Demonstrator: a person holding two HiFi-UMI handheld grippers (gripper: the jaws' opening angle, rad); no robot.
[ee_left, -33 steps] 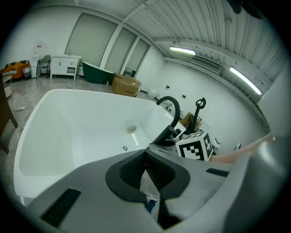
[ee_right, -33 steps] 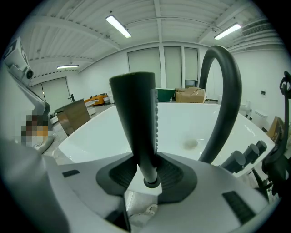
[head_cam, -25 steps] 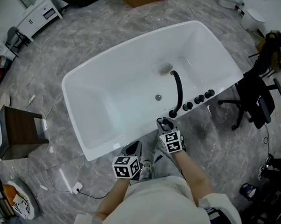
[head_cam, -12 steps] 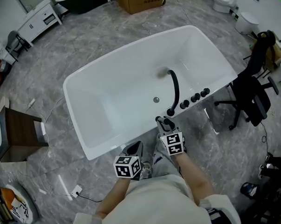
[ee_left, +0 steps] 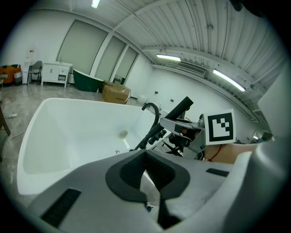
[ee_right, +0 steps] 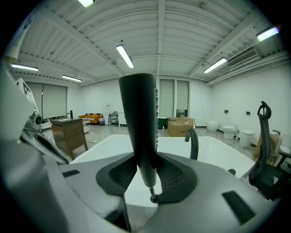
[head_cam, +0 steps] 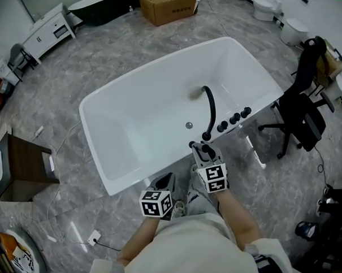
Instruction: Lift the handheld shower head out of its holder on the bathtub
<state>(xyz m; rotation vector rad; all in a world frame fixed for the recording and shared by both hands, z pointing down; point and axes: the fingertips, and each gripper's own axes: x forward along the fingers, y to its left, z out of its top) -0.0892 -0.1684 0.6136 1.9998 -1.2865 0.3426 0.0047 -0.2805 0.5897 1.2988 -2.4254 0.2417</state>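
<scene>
The black handheld shower head stands upright between my right gripper's pads, which are shut on its handle. A thin fitting hangs from its lower end. In the head view the right gripper holds the shower head just off the near rim of the white bathtub, beside the curved black spout and the black knobs. My left gripper hovers lower left of it, near the tub's outer wall. In its own view the left gripper is shut on nothing, and the shower head shows ahead.
A black office chair stands right of the tub. A dark wooden side table is at the left, a cardboard box at the back. A white plug and cable lie on the grey marble floor.
My right gripper has risen with the shower head in its grip. The left gripper has shifted a little upward. The head view has tilted, so the tub sits lower in the frame.
</scene>
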